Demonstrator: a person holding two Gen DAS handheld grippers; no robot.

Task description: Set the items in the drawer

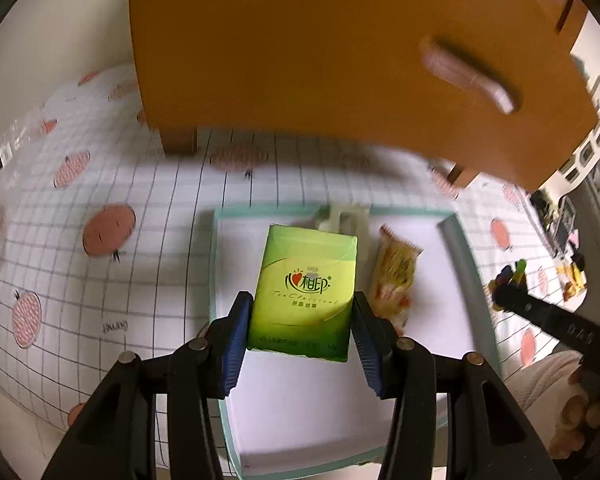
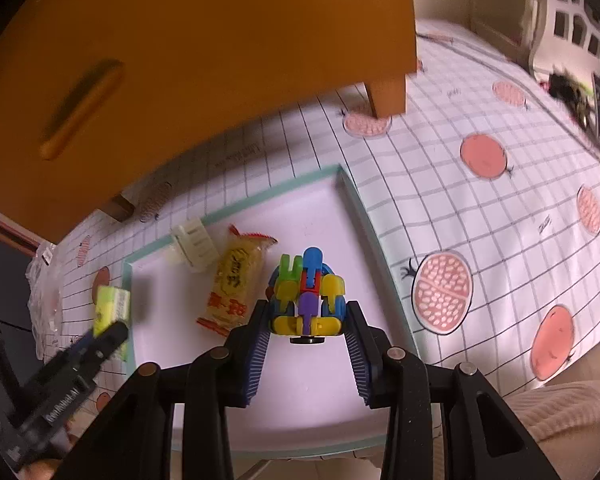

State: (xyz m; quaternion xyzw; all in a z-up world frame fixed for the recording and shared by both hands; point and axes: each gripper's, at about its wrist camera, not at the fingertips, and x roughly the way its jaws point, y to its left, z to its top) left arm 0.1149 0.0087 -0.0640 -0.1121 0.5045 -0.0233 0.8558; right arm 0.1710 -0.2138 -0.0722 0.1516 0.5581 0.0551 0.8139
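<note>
The left tool squeezes a green pack and holds it over the tray. The right tool squeezes a bright toy over the same tray. A snack bag and a white clip lie in the tray. The orange drawer sits behind, on the checked worktop.

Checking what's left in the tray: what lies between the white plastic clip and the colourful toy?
The yellow snack packet lies between the white clip and toy, in the right wrist view.
</note>
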